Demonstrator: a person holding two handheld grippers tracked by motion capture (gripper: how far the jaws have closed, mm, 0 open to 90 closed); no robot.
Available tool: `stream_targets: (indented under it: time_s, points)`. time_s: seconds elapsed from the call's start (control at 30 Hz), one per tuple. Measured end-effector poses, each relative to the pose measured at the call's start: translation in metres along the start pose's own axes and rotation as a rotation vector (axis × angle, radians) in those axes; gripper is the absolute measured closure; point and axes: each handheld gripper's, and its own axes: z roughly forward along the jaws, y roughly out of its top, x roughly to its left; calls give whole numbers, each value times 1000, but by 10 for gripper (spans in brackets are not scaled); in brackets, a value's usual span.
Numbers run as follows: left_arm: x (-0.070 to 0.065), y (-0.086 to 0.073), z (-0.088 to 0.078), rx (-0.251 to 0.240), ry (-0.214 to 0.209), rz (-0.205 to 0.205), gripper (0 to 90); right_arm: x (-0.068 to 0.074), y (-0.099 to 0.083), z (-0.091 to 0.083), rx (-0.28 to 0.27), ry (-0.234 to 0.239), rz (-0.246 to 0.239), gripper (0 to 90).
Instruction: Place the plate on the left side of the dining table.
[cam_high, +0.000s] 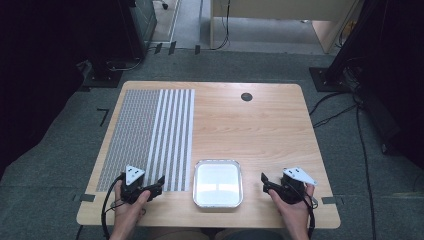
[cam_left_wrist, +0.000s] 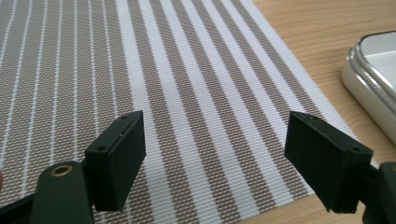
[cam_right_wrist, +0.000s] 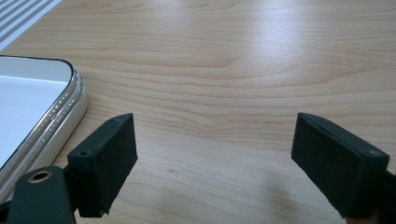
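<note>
A square metal tray (cam_high: 218, 183) with a white inside lies empty near the front edge of the wooden table (cam_high: 260, 125). A striped woven placemat (cam_high: 150, 137) covers the table's left part. My left gripper (cam_high: 161, 182) is held over the mat's front right corner, left of the tray, jaws open with nothing between them (cam_left_wrist: 212, 154). The tray's rim (cam_left_wrist: 369, 79) shows at that view's right edge. My right gripper (cam_high: 264, 180) is held over bare wood right of the tray, jaws open and empty (cam_right_wrist: 215, 161), with the tray's rim (cam_right_wrist: 56, 121) to its left.
A small round dark grommet (cam_high: 246, 97) sits in the tabletop near the far edge. Cables (cam_high: 350, 115) run over the grey floor to the right of the table. Desk legs and equipment stand beyond the far edge.
</note>
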Motion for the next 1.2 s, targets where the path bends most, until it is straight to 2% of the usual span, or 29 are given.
stream_targets:
  time_s: [0.23, 0.5, 0.63, 0.93, 1.07, 1.2]
  points:
    - [-10, 1, 3, -4, -13, -3, 204, 7, -1, 0, -2, 17, 1, 147]
    - [-27, 2, 6, -25, -68, 39, 188, 16, 1, 1, -14, 24, 38, 190]
    - [-35, 6, 9, -22, -76, 34, 188, 20, 3, 0, -20, 28, 43, 190]
    - [-55, 30, 14, -55, -97, 50, 189, 30, 27, 0, -10, 11, -10, 187]
    - [-63, 40, 19, -58, -111, 44, 195, 36, 39, 2, -21, 15, 6, 204]
    - [-68, 43, 21, -67, -142, 15, 227, 41, 48, 6, -39, -7, 23, 283]
